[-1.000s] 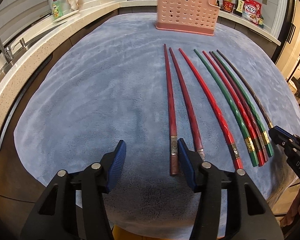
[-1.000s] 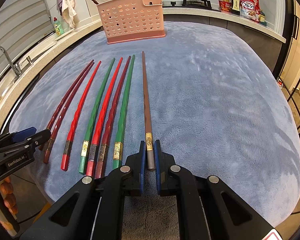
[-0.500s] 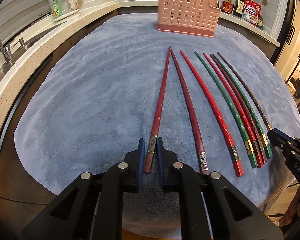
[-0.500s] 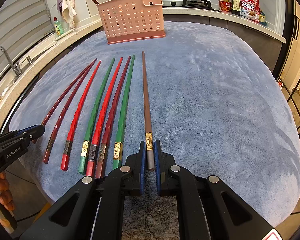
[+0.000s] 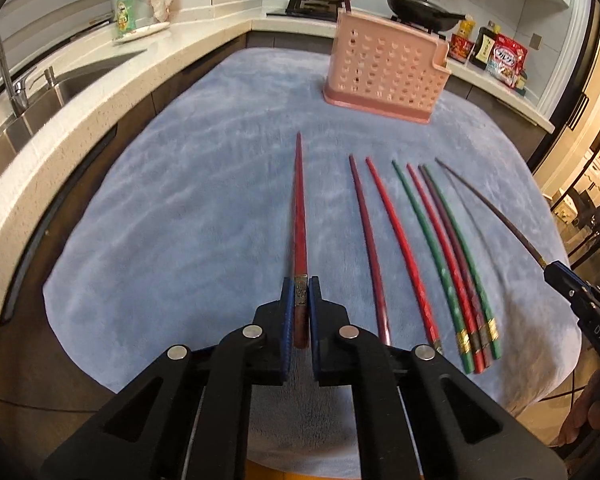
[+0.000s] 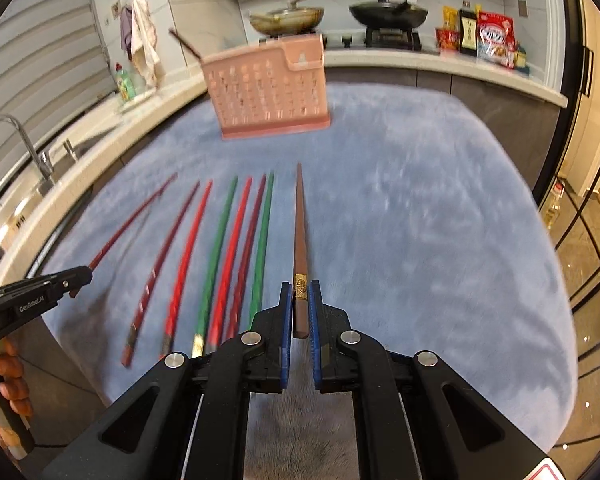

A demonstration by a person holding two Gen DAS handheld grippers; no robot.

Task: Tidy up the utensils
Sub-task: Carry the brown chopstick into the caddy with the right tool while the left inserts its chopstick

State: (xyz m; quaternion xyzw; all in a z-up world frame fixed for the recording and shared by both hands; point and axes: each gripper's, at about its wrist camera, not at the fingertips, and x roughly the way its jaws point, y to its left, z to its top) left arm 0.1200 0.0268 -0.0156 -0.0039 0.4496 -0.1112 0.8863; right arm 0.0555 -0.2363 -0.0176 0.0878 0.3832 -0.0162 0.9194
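My left gripper is shut on the butt end of a dark red chopstick, held lifted over the blue-grey cloth and pointing at the pink perforated holder. My right gripper is shut on a brown chopstick, also lifted. Several red and green chopsticks lie side by side on the cloth between the two grippers. The holder stands at the cloth's far end with one chopstick sticking out of it.
A stone counter with a sink and tap runs along the left. A stove with pans and food packets stand behind the holder. The cloth's right half holds nothing.
Both grippers have risen, each lifting its chopstick off the cloth. The left one shut on the dark red chopstick a second ago and swung it to the left.
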